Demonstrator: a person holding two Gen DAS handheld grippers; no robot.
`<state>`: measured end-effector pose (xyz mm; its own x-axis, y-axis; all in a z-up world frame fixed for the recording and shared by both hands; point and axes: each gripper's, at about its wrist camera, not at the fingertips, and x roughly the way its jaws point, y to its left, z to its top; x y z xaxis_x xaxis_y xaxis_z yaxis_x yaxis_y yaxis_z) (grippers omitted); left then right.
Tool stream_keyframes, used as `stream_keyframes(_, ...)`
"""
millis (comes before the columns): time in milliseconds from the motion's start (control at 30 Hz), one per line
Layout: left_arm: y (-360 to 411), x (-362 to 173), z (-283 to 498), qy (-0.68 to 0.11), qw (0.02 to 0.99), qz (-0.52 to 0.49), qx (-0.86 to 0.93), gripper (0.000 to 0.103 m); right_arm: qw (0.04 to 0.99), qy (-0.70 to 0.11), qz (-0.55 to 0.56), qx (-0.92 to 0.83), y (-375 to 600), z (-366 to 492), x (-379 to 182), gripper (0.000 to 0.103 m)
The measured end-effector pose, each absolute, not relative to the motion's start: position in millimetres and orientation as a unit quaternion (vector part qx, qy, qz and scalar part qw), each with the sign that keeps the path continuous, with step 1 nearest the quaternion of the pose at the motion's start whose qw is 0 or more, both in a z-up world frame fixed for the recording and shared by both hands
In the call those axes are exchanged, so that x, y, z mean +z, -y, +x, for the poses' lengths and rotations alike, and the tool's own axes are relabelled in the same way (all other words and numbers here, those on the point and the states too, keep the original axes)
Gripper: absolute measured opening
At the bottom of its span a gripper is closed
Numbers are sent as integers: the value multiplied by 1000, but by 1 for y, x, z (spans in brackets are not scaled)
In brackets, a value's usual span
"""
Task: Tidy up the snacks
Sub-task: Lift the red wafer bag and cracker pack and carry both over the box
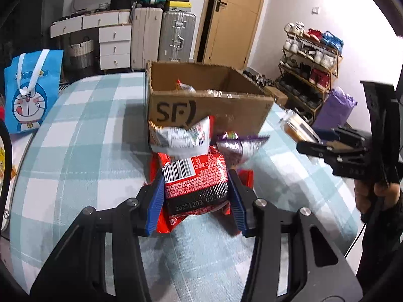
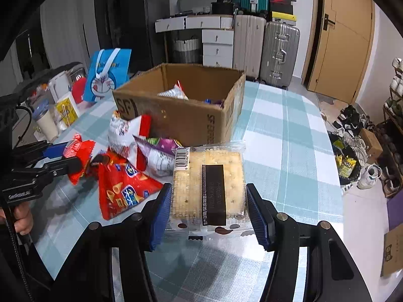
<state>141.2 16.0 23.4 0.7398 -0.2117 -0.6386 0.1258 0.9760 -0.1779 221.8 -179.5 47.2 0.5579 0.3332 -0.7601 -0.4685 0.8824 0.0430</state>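
On the table, far left: a blue cartoon bag [image 1: 31, 90] stands at the edge, well apart from the snacks and likely no part of the sorting.
Left tongs: the left tongs [image 1: 196, 191] are clenched on a red packet [image 1: 195, 178], blue pads pressing both its sides, barcode side facing the camera. The packet seems to be off the table [image 1: 83, 130], which suits carrying it to the box.
Loose pile: a white bag [image 1: 180, 136] and a purple bag [image 1: 239, 146] lie touching each other just in front of the box, seemingly waiting their turn.
Box: the cardboard box [image 1: 209, 107] stands open-topped beyond the pile, with at least one packet already inside, so it is probably where the snacks are gathered.
Right tongs: the right tongs [image 2: 208, 206] grasp a clear cracker pack [image 2: 209, 183] across its width, held flat and pointing toward the box's near corner.
Judgement: with both hands loaded, each item looks ready to go over the box rim.
Left wrist view only: the red packet's printed date strip, and a shoe rack [image 1: 309, 68] past the table's right end; the right tongs appear at the right edge.
Right wrist view only: a red cone-snack bag [image 2: 123, 191] lying beside the pile, several packets deep in the box, and cups and packets at the table's far left.
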Motion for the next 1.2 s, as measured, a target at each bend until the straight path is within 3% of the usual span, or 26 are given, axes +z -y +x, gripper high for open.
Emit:
stream_keyframes(567,-26,82,197,-305,947,-66,-77,44,895,-373,-20,245,172,249,86,58)
stream_keyframes(1200,-17,91,271,-295,951,-52,-70,44,901,-352,-2,253,140,292,97,58)
